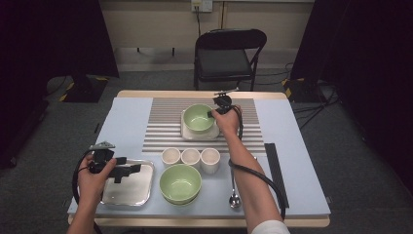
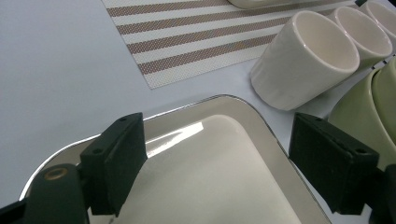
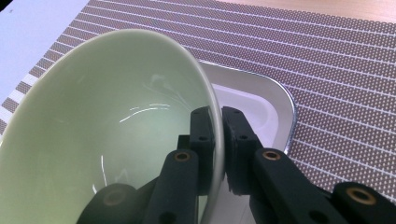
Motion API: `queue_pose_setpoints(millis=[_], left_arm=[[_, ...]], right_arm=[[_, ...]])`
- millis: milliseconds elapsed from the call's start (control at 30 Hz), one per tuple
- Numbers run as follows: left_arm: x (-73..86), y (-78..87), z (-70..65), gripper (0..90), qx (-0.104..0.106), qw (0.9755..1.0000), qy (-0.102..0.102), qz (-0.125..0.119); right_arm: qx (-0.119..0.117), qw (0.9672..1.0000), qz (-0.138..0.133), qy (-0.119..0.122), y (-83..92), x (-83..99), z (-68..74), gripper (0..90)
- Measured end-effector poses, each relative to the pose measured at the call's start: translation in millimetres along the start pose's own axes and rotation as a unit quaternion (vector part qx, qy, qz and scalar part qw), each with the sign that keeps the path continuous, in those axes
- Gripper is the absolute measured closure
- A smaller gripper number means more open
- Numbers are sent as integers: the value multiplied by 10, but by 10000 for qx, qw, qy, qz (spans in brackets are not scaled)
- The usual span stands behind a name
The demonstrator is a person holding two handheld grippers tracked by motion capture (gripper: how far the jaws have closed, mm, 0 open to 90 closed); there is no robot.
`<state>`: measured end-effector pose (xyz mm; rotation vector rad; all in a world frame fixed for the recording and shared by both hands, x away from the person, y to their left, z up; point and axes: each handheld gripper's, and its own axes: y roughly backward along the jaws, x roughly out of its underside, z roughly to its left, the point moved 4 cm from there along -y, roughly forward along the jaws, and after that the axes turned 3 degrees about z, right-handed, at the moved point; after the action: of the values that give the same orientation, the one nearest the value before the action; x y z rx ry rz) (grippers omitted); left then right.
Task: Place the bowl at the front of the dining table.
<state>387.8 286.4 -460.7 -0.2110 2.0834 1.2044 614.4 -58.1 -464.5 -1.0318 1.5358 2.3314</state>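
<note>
Right gripper (image 3: 218, 140): its fingers are clenching the rim of the far bowl (image 3: 107, 135), one inside, one outside.
Far bowl: sitting over the far tray (image 3: 266, 100) on the striped mat (image 3: 327, 56); in the right gripper view it is tilting and its left and lower edges are cut off, and whether its base is touching the tray is hidden.
Left gripper (image 2: 217, 163): fingers released, hovering wide apart above the near tray (image 2: 210, 140) with nothing between them.
Near tray: its near end is running out of the left gripper view.
Cups (image 1: 190, 157): three standing in a row; two are cropped in the left gripper view.
Near bowl (image 1: 180, 183): standing just beside the near tray on the desk (image 1: 287, 161).
Spoon (image 1: 234, 197): its handle is partly hiding under the right forearm.
</note>
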Motion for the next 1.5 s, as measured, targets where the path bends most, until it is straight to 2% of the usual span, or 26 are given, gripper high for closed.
queue_pose_setpoints(millis=[500, 1500], left_arm=[[-4, 10, 1, 187, 2, 10000, -11, -20], [-9, 24, -6, 187, -11, 10000, -31, -36]], right_arm=[[171, 9996, -20, 212, -31, -6, 10, 840], [320, 9990, -136, 290, -77, 17, -25, 834]])
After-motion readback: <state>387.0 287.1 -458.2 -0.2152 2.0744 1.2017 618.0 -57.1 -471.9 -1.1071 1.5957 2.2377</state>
